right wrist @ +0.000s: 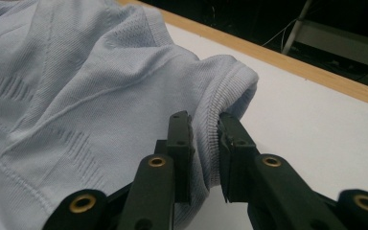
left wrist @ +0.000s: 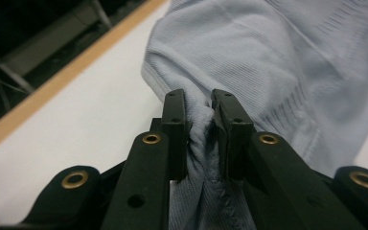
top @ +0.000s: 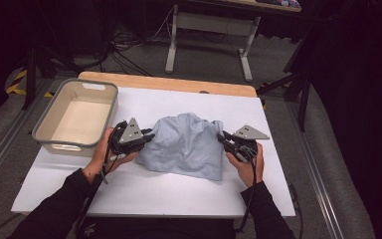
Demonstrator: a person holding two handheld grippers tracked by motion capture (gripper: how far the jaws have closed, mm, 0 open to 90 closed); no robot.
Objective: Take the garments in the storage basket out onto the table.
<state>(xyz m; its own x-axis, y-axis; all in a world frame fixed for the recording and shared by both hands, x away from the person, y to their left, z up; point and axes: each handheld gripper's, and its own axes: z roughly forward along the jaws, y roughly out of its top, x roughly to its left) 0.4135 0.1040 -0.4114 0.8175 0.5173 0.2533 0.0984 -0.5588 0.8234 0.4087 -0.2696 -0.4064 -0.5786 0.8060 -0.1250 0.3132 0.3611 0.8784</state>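
The left gripper (left wrist: 200, 112) has its jaws almost closed on a bunched fold of the pale blue garment (top: 185, 145), and the right gripper (right wrist: 206, 129) pinches a ribbed hem in the same way. The garment lies in the centre of the high view, on the white table (top: 144, 191). I think the thin hem may slip out if both hands pull apart unevenly. The grey bin (top: 54, 142) at the left could catch a hanging corner.

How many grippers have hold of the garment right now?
2. The left gripper pinches the light blue garment at its left edge; the right gripper clamps the ribbed hem at its right edge. Both jaws are closed on fabric.
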